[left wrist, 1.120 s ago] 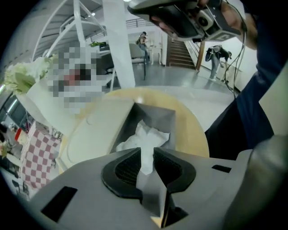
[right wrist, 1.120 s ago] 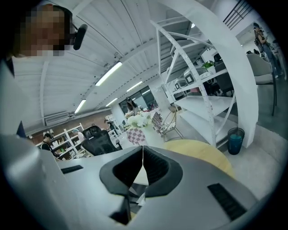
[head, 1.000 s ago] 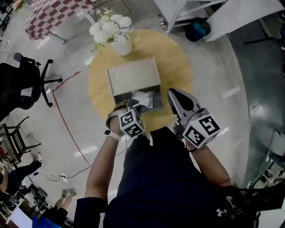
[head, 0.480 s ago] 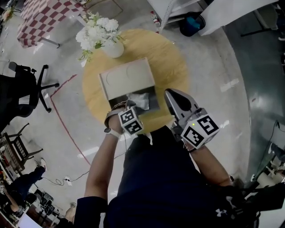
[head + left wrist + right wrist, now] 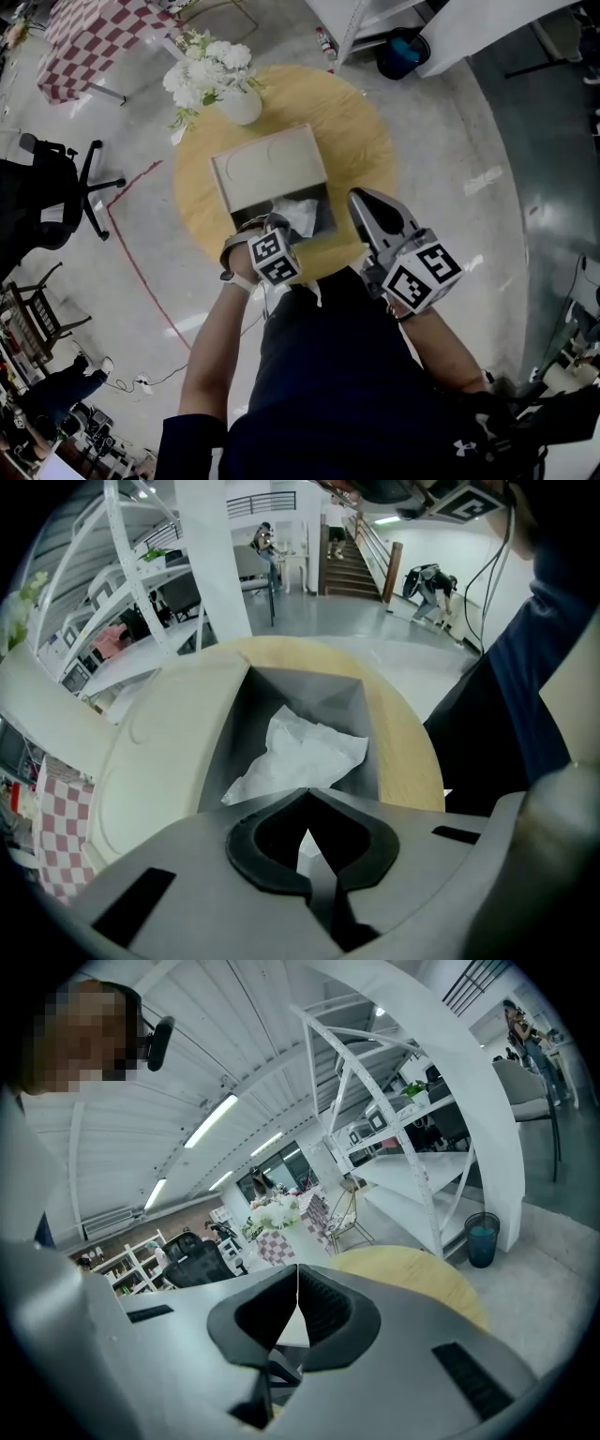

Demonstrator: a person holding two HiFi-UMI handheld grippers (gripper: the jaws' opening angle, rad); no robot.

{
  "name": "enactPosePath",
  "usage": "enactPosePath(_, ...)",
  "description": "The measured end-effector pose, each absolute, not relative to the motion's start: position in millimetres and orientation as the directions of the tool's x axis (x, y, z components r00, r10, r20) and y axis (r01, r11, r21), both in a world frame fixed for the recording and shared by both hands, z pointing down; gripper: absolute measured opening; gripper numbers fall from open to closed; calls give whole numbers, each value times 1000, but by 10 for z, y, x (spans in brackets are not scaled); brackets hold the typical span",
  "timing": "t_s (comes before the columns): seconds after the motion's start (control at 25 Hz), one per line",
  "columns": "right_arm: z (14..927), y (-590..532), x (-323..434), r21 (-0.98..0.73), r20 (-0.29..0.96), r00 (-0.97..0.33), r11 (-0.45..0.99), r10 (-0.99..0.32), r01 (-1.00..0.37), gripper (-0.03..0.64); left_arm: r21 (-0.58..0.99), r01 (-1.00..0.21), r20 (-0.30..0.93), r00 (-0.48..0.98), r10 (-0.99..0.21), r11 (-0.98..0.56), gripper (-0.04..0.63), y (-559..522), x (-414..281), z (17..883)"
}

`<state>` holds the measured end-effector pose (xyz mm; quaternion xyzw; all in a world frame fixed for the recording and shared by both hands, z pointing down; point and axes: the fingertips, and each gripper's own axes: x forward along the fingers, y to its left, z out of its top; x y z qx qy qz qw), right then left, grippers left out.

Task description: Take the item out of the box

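Note:
A dark grey box (image 5: 251,208) stands open on the round wooden table (image 5: 361,122), its cream lid (image 5: 267,167) folded back flat behind it. Crumpled white paper (image 5: 298,212) fills the inside. My left gripper (image 5: 275,221) hovers at the box's near edge, jaws shut with nothing between them. In the left gripper view the paper (image 5: 305,752) lies just past the closed tips (image 5: 307,795), between the grey walls (image 5: 342,700). My right gripper (image 5: 361,201) is to the right of the box over the table edge. It is shut and empty, its tips (image 5: 297,1277) pointing out over the table (image 5: 422,1279).
A white vase of flowers (image 5: 214,75) stands at the table's far left edge. On the floor around are a black office chair (image 5: 52,187), a checkered table (image 5: 94,37), a blue bin (image 5: 398,52) and white shelving. A person's dark torso fills the near side.
The head view has shifted slightly. Both grippers stay where they were against the box, with their jaws unchanged.

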<state>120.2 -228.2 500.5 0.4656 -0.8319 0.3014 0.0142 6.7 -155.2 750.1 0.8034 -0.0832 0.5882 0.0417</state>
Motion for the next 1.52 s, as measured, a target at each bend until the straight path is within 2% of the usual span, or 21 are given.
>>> enactPosePath(0.68,4824,-2082,930,-461,275,-594,438,-756,-771,12,-9,-320,905,400,-144,-948,15,-1460,-9,7001)
enactPosePath(1.52,4317,-1974,708,-374,213,-602,505,-769,-778,12,-160,-521,770,466,-436,-838,15,-1462,-356,5841)
